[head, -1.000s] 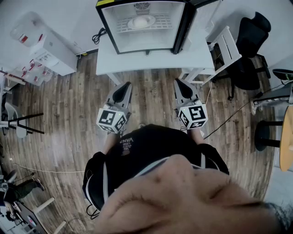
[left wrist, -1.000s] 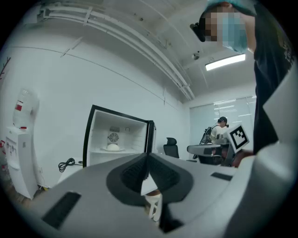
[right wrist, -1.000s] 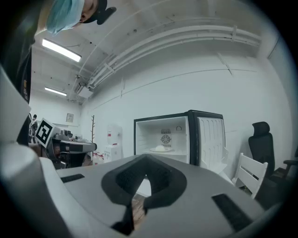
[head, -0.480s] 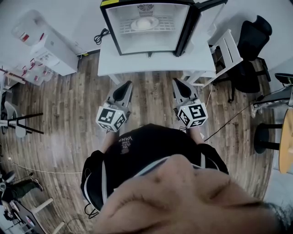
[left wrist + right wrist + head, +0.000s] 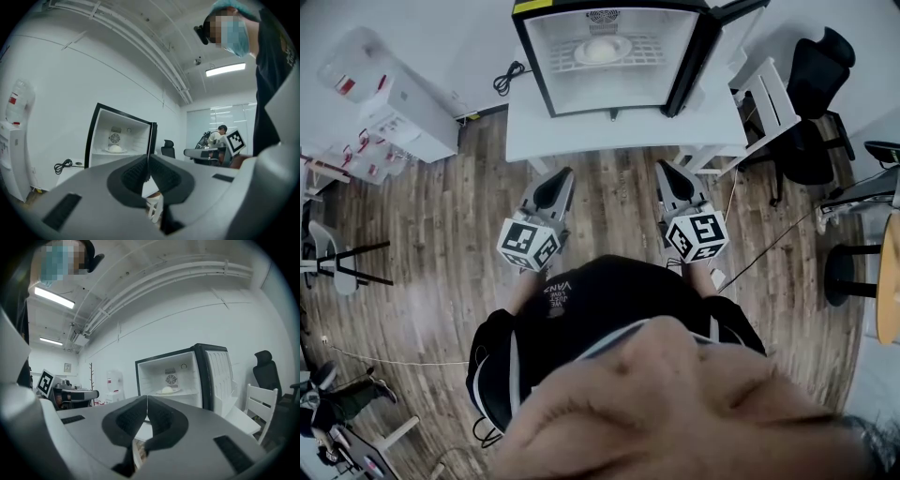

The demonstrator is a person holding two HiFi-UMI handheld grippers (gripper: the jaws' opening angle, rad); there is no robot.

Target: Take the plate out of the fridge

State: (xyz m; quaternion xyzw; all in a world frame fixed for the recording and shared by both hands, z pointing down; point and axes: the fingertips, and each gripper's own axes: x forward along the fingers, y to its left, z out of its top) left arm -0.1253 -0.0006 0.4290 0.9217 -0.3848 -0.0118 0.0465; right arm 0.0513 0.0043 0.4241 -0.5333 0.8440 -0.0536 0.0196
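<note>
A small black fridge [image 5: 609, 56] stands open on a white table [image 5: 581, 127], its door swung to the right. On its wire shelf lies a white plate [image 5: 602, 50] with a pale mound on it; the plate [image 5: 115, 149] also shows in the left gripper view, and the plate [image 5: 167, 391] in the right gripper view. My left gripper [image 5: 564, 174] and right gripper [image 5: 662, 169] are held side by side in front of the table, both pointing at the fridge, some way short of it. Both are shut with nothing between the jaws.
A white chair [image 5: 764, 98] and a black office chair [image 5: 811, 103] stand right of the table. A water dispenser [image 5: 389, 94] stands at the left wall. A cable [image 5: 508, 77] hangs by the table's left end. Wooden floor lies between me and the table.
The fridge and table have come slightly nearer and shifted right in the head view. Both grippers stay shut and side by side.
</note>
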